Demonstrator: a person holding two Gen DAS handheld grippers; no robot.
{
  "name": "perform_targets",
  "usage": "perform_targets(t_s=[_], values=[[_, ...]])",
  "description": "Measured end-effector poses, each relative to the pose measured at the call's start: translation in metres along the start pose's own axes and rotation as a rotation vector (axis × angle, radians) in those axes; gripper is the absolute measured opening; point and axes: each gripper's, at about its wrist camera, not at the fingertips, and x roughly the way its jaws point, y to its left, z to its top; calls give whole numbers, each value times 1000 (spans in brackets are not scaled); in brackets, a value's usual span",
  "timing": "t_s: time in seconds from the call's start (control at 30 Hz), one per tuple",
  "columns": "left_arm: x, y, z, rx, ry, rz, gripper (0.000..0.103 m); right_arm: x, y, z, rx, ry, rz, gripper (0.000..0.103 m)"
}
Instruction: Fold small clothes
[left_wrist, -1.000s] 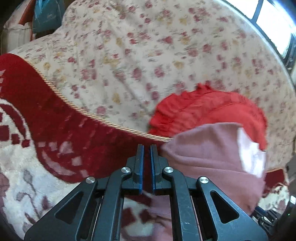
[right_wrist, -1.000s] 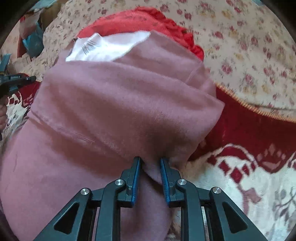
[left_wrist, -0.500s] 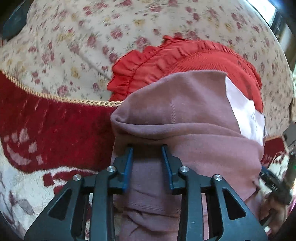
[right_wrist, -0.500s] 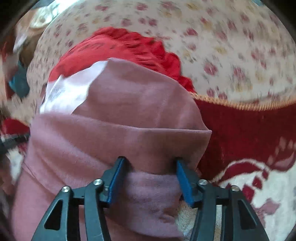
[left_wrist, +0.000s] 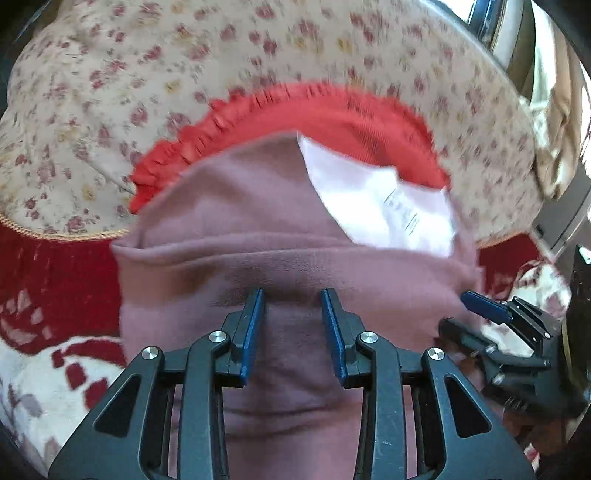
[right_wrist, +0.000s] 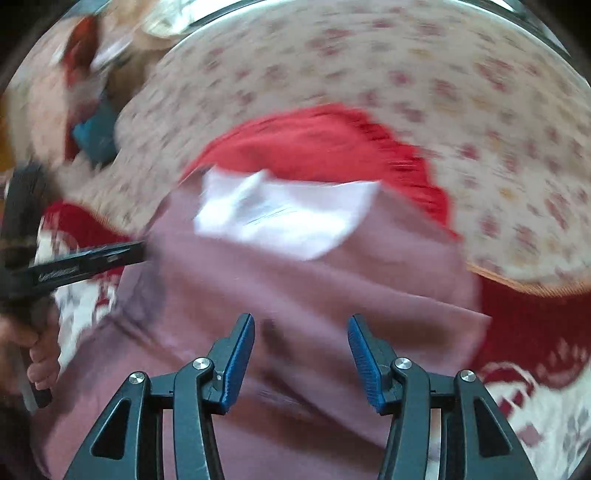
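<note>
With a fold of the mauve garment (left_wrist: 295, 266) laid over the red frilled garment (left_wrist: 332, 118) near the floral cover's (left_wrist: 258, 44) corded edge, the left gripper (left_wrist: 293, 325) stands released and the right gripper (right_wrist: 301, 354) is closing on nothing (cloth below), so smoothing or a second fold seems next.

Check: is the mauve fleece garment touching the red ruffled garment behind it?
Touching. Left wrist view: the mauve fleece garment overlaps and rests on the red ruffled garment, with no floral sheet visible between them.

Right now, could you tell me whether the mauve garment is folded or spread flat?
Folded: the mauve garment is doubled over, a fold ridge crossing it, white lining exposed.
</note>
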Motion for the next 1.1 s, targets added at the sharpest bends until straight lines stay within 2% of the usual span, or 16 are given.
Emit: perform_targets(t_s=[0.03,0.13,0.3,0.4,0.57,0.6,0.7,0.73,0.8,0.93,1.03,1.1], values=[[9,-2,-2,19,7,22,32,12,9,-1,-18,10,-12,51],[11,-2,-2,21,14,24,32,40,7,-9,-3,43,-35,51],[-3,0,-2,31,-4,5,32,39,2,-4,4,61,2,54],[-26,5,-5,18,-5,4,32,1,-6,-2,50,19,22,53],[-91,15,-23,-23,-17,-32,32,-91,-17,-27,91,-43,-38,53],[-104,18,-29,-27,-19,-37,34,-114,-18,-39,106,-61,-42,53],[-145,24,-56,16,-21,-26,57,-171,-12,-83,128,-82,-59,53],[-155,27,-66,27,-21,-19,60,-182,-9,-96,124,-81,-65,53],[-173,38,-92,36,3,-5,60,-209,3,-132,97,-57,-67,53],[-200,67,-148,-45,98,-3,60,-234,20,-182,93,8,-83,53],[-220,75,-183,-66,170,15,60,-244,22,-222,188,81,-70,53],[-235,74,-204,-72,197,-4,60,-246,18,-245,293,126,-64,53]])
